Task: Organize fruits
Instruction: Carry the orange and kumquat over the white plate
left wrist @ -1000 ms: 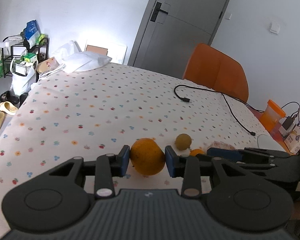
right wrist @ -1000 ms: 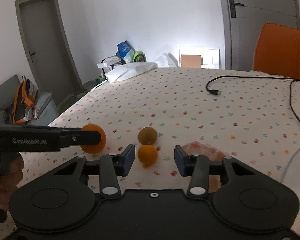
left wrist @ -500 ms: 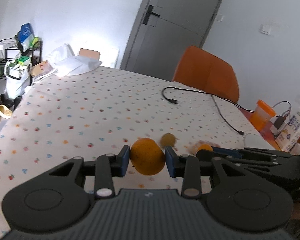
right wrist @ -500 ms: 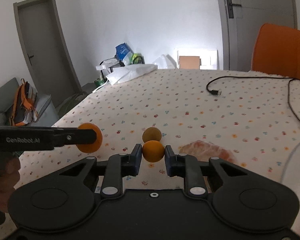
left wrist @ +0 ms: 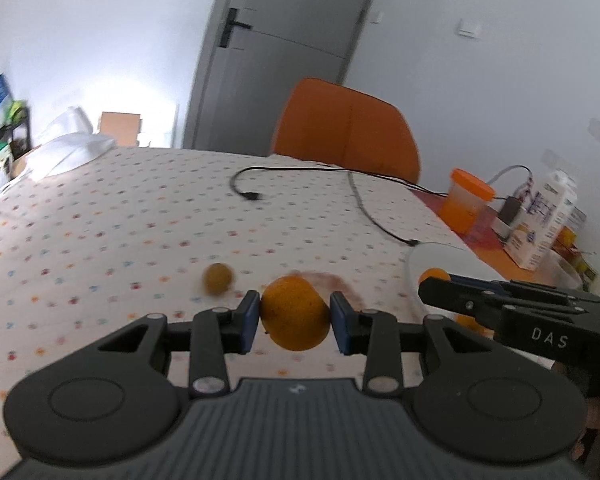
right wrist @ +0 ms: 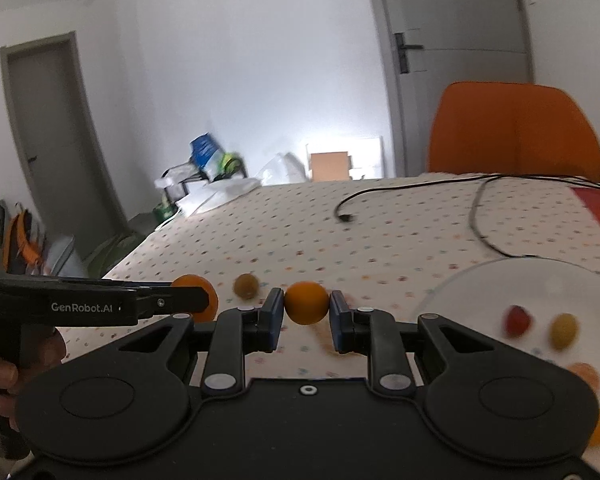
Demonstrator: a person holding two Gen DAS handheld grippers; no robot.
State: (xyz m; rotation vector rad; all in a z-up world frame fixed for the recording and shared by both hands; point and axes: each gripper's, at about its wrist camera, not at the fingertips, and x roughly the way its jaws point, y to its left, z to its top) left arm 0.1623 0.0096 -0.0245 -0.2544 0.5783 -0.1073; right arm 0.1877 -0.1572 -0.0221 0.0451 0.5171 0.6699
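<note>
My left gripper point(left wrist: 295, 316) is shut on a large orange point(left wrist: 295, 312) and holds it above the dotted tablecloth. My right gripper point(right wrist: 306, 308) is shut on a small orange point(right wrist: 307, 302), lifted off the cloth. A brown-green round fruit point(left wrist: 218, 278) lies on the cloth; it also shows in the right wrist view point(right wrist: 246, 286). A white plate point(right wrist: 540, 280) at the right holds a red fruit point(right wrist: 517, 320), a yellow fruit point(right wrist: 564, 331) and orange pieces. The left gripper and its orange point(right wrist: 204, 300) appear at the left of the right wrist view.
A reddish net bag point(left wrist: 336, 284) lies on the cloth behind the large orange. A black cable point(left wrist: 364, 200) runs across the far table. An orange chair point(left wrist: 348, 132) stands behind. An orange cup point(left wrist: 466, 204) and a carton point(left wrist: 548, 220) stand at the right.
Both grippers have swung right toward the plate with their fruit. The right gripper closed on the small orange and lifted it from the cloth.
</note>
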